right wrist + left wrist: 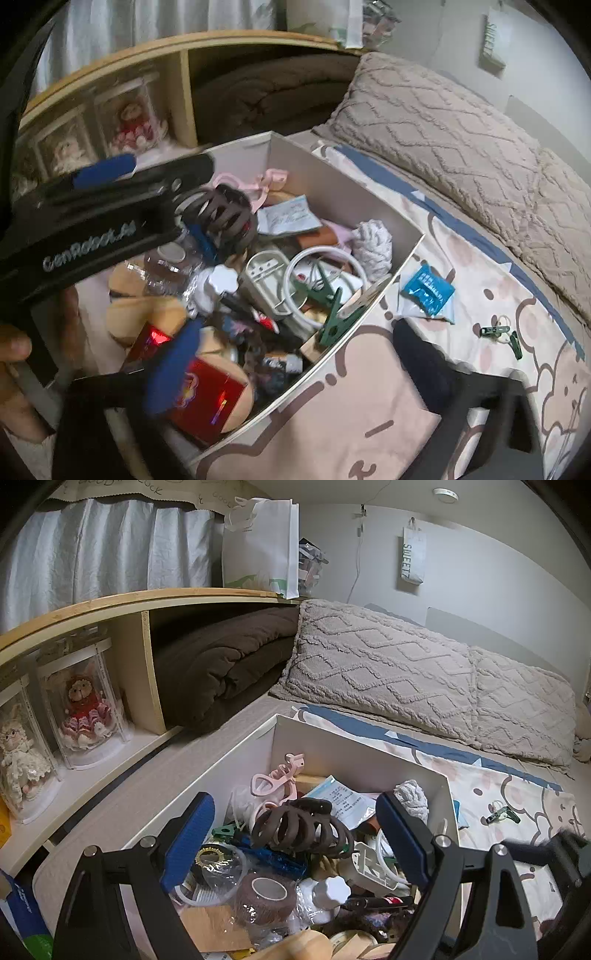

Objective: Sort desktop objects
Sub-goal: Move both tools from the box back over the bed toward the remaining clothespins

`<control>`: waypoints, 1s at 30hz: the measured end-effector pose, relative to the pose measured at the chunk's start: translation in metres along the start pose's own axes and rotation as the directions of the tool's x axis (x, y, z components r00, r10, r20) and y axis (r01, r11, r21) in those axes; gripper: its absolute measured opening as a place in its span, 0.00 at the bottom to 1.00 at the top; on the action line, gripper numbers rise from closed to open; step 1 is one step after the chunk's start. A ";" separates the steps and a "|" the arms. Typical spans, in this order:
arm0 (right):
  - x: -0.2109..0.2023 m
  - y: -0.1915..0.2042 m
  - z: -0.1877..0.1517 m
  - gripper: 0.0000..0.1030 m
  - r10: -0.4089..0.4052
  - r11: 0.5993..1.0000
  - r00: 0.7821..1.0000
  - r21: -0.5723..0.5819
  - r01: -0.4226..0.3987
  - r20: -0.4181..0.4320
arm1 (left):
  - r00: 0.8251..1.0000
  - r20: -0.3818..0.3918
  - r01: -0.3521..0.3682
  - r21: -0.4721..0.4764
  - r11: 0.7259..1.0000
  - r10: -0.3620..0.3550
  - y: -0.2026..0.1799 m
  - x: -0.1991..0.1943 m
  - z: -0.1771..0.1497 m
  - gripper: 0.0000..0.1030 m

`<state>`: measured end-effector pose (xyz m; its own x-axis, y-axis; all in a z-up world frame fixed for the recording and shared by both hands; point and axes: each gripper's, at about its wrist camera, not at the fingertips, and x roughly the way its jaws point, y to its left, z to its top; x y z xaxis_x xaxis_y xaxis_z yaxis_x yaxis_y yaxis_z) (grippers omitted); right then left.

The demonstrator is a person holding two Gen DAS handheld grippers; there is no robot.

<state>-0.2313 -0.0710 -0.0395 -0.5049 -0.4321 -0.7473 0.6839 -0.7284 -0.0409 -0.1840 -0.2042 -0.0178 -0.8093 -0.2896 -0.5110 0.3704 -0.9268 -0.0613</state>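
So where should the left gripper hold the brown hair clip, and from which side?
The brown hair clip lies on top of the clutter in the box. Probably grip across its curved ribbed body from above; the open left gripper already straddles it.

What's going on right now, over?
Left gripper open over brown hair claw. Right gripper open, empty, blurred. White box crowded around the claw.

Two cased dolls (83, 705), folded brown blanket (221, 668), textured pillows (388, 672).

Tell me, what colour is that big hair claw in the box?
Dark brown hair claw, clearest in the left wrist view.
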 end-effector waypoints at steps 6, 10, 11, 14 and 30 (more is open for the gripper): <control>-0.001 -0.011 0.003 1.00 -0.017 0.998 0.999 0.058 0.015 0.034 | 1.000 0.001 -0.019 -0.008 1.000 0.019 0.002 -0.004 -0.001 0.99; -0.005 -0.019 0.003 1.00 -0.031 0.995 0.998 0.092 0.026 0.059 | 0.999 0.004 -0.034 -0.009 0.999 0.034 0.001 -0.008 0.000 1.00; -0.007 -0.022 0.003 1.00 -0.036 0.994 0.997 0.102 0.030 0.066 | 0.999 0.003 -0.034 -0.008 0.999 0.034 0.002 -0.008 0.001 1.00; -0.010 -0.032 0.000 1.00 -0.050 0.991 0.995 0.130 0.039 0.083 | 1.000 0.009 -0.020 -0.006 1.000 0.020 -0.001 -0.010 0.001 1.00; -0.042 -0.109 -0.042 1.00 -0.212 0.957 0.967 0.231 0.177 0.138 | 0.999 0.011 0.047 0.066 0.997 -0.047 -0.050 -0.017 -0.004 1.00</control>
<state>-0.2624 0.0490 -0.0315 -0.7061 -0.3368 -0.6229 0.4432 -0.8962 -0.0178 -0.1871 -0.1516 -0.0099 -0.8307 -0.2480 -0.4984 0.3015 -0.9530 -0.0284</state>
